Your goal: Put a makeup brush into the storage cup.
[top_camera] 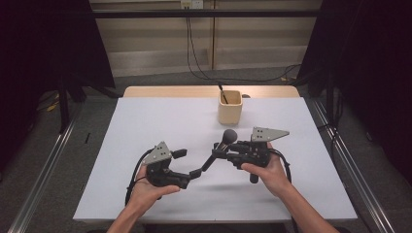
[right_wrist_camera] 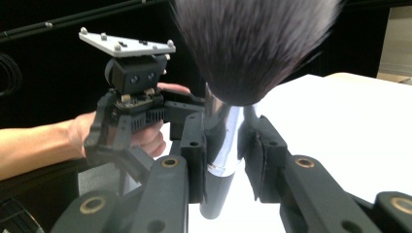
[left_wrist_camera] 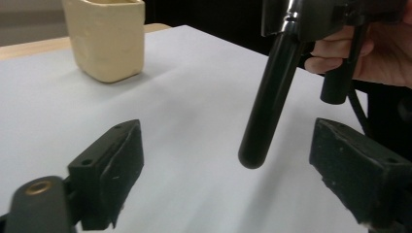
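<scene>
Handoff looks done: right tongs (right_wrist_camera: 228,160) are clamped on the makeup brush (top_camera: 219,148) by its ferrule, mid-bench, while left tongs (left_wrist_camera: 228,170) are released, handle end hanging between them untouched. Next I'd guess lift it toward the cup (top_camera: 230,108) at 12 o'clock, bristles up
</scene>
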